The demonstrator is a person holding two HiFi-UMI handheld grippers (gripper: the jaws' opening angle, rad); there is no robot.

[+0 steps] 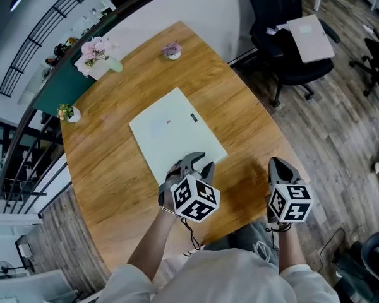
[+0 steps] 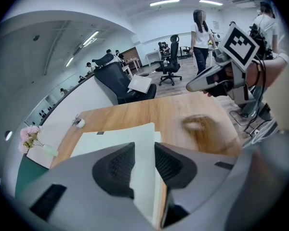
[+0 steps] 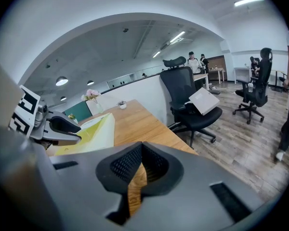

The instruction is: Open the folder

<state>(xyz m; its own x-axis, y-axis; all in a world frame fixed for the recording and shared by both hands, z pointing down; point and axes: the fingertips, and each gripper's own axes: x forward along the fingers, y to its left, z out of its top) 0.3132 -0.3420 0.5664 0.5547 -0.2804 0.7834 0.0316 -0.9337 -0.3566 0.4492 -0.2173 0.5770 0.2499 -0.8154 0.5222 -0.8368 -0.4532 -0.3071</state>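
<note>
Pinching the cover of the folder [image 1: 170, 128], which lies at the middle of the bench [image 1: 114, 169], the left gripper [image 1: 192, 161] holds it slightly raised — opening barely begun; the right gripper [image 1: 276, 164] hangs closed, empty, over the bench's near edge.

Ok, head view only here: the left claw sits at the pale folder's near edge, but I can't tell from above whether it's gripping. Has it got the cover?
Observer: Yes. In the left gripper view, the left claw has a pad pressed on each side of the folder cover.
Operator: Is the cover lifted at all?
Observer: The right gripper view shows it raised at that corner, with a yellowish inside showing beneath.
Operator: And the right claw?
Observer: In its own view, the right claw is shut and empty, with only table wood behind it.
</note>
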